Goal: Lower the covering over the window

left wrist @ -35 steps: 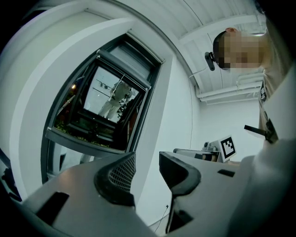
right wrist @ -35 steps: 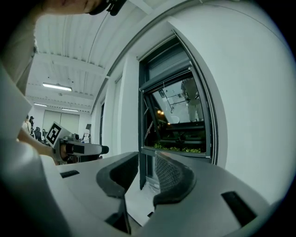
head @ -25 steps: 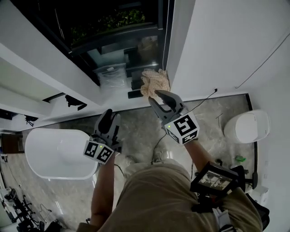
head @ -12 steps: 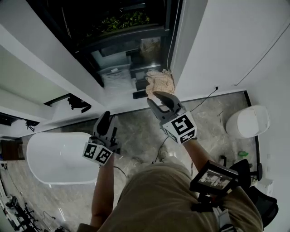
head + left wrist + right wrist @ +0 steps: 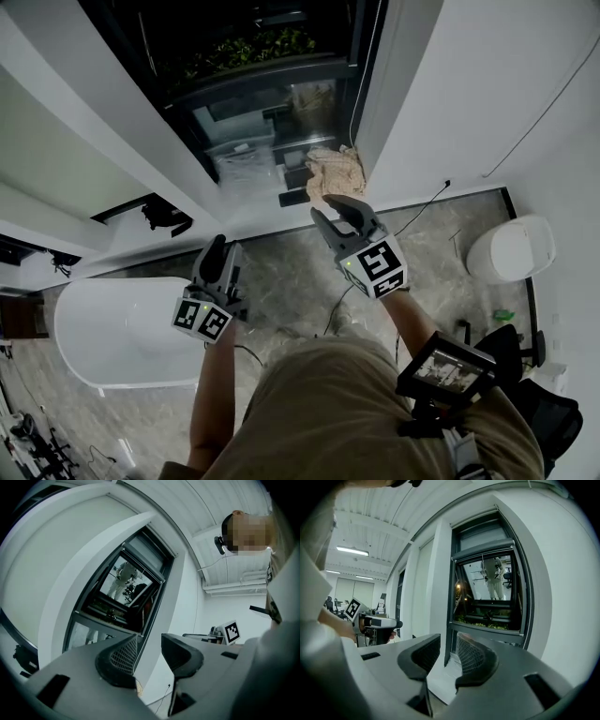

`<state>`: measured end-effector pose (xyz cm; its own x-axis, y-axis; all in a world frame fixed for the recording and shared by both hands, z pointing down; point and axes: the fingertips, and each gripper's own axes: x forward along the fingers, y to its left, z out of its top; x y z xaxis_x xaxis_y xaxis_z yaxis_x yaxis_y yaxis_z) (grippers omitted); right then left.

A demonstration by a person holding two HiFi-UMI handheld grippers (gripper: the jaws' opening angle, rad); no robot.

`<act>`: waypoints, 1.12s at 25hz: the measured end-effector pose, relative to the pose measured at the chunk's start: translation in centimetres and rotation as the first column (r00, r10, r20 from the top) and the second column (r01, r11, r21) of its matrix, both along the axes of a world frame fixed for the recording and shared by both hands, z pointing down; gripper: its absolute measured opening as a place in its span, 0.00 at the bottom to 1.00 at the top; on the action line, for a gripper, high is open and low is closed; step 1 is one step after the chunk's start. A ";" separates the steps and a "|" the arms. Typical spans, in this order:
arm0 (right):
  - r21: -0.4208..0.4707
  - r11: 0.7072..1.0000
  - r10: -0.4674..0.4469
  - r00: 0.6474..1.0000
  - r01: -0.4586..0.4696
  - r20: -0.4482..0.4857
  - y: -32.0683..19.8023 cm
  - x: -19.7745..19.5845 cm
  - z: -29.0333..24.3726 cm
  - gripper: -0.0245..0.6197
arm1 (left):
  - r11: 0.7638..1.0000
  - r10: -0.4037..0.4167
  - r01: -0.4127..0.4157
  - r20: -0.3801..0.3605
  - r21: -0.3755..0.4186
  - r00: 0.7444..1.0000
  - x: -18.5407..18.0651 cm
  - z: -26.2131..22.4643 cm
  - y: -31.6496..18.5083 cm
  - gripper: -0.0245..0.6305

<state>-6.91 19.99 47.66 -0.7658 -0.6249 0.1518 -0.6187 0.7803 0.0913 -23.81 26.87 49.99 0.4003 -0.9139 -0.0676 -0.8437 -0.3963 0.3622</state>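
Both grippers are level and aimed at the window (image 5: 272,89) in the far wall. Left gripper (image 5: 221,249) and right gripper (image 5: 330,210): jaws spread, nothing between them. Reads as an approach stance, no grab yet. Blind (image 5: 483,532) looks parked at the window's top, glass mostly bare. Thin cord (image 5: 364,84) hangs down the frame's right side, nearer the right gripper, so probably the pull. Cloth (image 5: 336,172) on the sill below could snag.

The grey marbled floor (image 5: 291,272) carries a white bathtub (image 5: 112,328) at the left and a white toilet (image 5: 511,251) at the right, with a thin black cable (image 5: 427,204) by the far wall. On the far white ledge (image 5: 244,221) under the window (image 5: 253,66) lie a crumpled beige cloth (image 5: 336,172) and a flat dark object (image 5: 292,198).
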 end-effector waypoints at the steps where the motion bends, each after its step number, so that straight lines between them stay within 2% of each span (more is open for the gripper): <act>1: 0.002 1.000 0.003 1.000 -0.003 -0.011 0.0 -0.1 0.3 0.21 | 1.000 0.000 0.000 0.005 -0.002 1.000 -0.2 0.3 0.0 0.27; 12: -0.025 0.999 0.037 0.998 -0.038 -0.045 0.1 0.3 3.9 0.21 | 0.999 -0.007 0.007 0.017 -0.042 1.000 -1.5 3.9 -1.0 0.27; 24: -0.059 0.997 0.044 0.999 -0.044 0.001 0.0 0.4 4.0 0.21 | 0.998 0.013 -0.012 0.023 -0.063 1.000 -1.1 4.3 -1.1 0.27; 28: -0.095 0.995 0.031 0.998 -0.026 0.057 0.4 0.5 3.6 0.21 | 0.997 0.039 -0.041 -0.035 -0.060 0.999 -0.1 3.8 -1.2 0.27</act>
